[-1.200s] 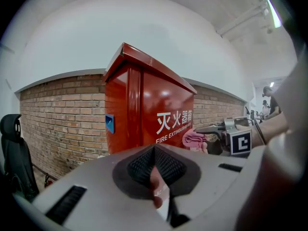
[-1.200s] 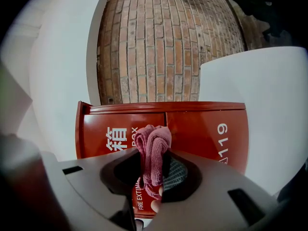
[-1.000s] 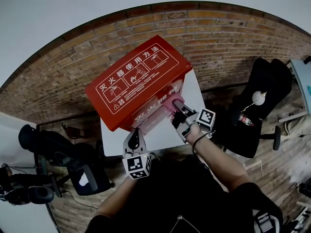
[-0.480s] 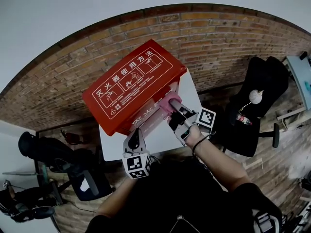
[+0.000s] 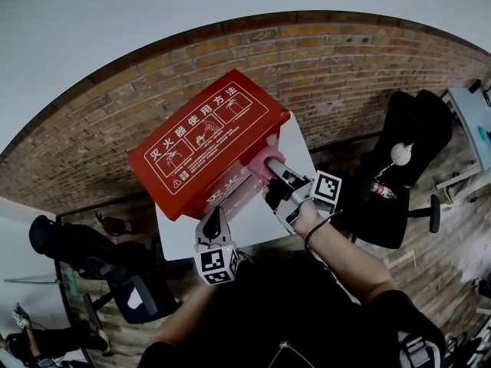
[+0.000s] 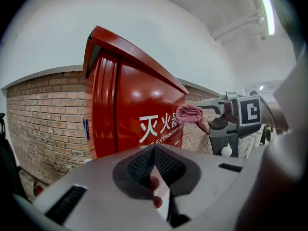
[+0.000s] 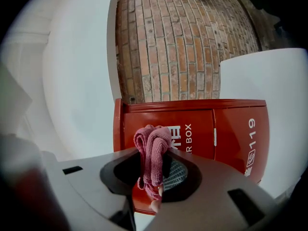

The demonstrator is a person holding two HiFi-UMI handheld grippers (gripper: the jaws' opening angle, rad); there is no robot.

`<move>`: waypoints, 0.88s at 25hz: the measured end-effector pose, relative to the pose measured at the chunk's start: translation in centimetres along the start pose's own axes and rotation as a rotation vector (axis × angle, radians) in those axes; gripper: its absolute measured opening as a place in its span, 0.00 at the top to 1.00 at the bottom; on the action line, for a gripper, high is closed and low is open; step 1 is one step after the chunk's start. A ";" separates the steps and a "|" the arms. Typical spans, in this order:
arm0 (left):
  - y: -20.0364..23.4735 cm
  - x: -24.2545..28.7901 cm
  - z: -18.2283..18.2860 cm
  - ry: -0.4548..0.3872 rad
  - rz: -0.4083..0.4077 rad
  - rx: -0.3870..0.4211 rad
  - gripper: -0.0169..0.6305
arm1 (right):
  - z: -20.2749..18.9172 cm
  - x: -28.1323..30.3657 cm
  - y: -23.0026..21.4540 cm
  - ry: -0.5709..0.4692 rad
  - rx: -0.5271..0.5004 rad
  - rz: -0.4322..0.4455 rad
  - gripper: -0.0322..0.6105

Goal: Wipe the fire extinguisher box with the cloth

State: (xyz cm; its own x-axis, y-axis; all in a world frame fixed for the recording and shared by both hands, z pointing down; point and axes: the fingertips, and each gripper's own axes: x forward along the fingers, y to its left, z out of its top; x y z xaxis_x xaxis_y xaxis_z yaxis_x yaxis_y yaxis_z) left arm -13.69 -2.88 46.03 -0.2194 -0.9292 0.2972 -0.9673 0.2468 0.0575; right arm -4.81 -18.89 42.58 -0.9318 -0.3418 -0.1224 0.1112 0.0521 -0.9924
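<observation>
Here, cloth at the box edge

I read 灭火器使用方法 on the fire extinguisher box lid — its front shows 灭火, "BOX" and "119".

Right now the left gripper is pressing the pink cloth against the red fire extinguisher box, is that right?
No, it is the right gripper whose jaws hold the pink cloth against the red fire extinguisher box; the right gripper view shows it.
</observation>
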 end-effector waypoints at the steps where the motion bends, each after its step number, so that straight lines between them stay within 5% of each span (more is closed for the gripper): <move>1: 0.0 0.0 0.0 0.001 -0.001 0.000 0.93 | 0.0 0.0 0.3 0.000 0.000 0.003 0.79; 22: 0.2 -0.5 -0.8 0.004 -0.062 0.007 0.93 | 0.1 0.6 5.8 -0.010 -0.010 0.101 0.79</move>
State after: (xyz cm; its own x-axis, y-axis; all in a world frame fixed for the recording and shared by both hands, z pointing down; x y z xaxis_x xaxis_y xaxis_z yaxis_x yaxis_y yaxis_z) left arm -13.67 -2.18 46.70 -0.1582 -0.9417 0.2970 -0.9800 0.1864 0.0690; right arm -4.65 -18.87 36.74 -0.9125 -0.3435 -0.2222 0.2012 0.0961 -0.9748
